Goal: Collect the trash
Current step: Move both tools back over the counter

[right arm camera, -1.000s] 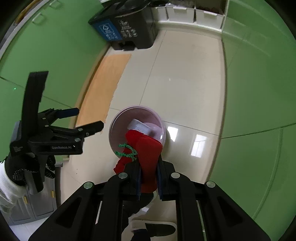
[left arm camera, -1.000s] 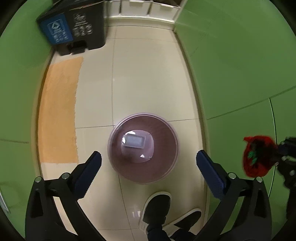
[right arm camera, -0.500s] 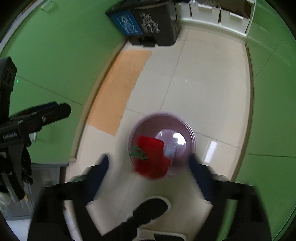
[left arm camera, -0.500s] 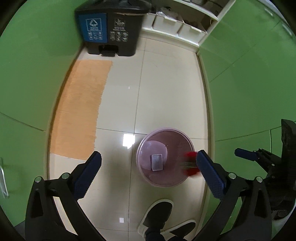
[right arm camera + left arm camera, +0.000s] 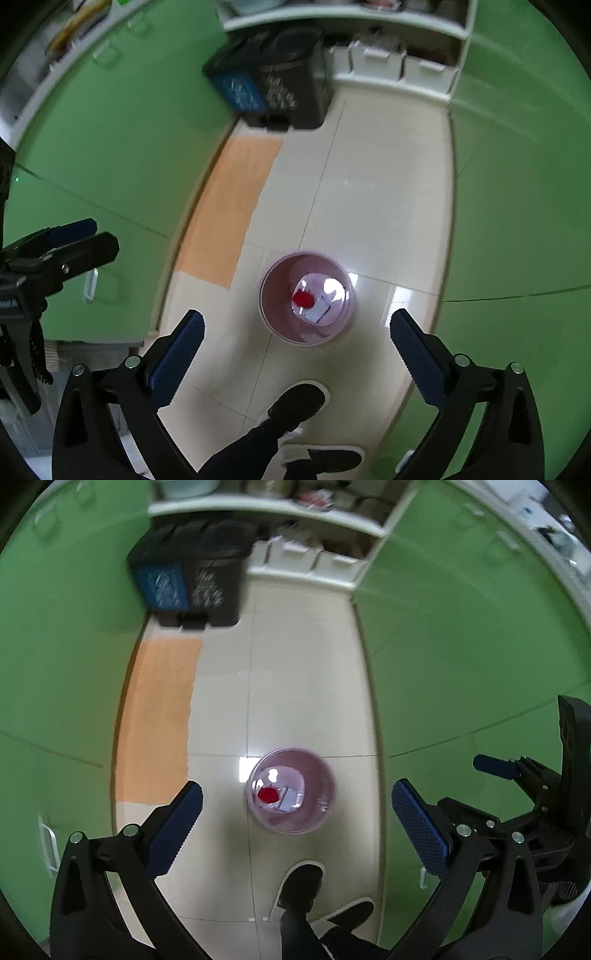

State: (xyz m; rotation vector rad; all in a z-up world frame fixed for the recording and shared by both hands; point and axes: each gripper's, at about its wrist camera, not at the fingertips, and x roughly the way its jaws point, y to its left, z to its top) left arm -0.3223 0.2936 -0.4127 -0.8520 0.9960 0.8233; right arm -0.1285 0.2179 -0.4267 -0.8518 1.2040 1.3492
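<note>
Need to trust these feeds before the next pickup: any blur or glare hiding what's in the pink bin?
Left wrist view: dark trash bins at the far end smeared, floor glare beside the pink bin, red trash readable. Right wrist view: similar far blur, glare inside the bin, red trash still clear.

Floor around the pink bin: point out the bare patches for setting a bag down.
Bare tile lies between the pink bin and the dark pedal bin, bordered by the orange mat. Crowded: near side, where a shoe stands, and inside, holding red trash.
</note>
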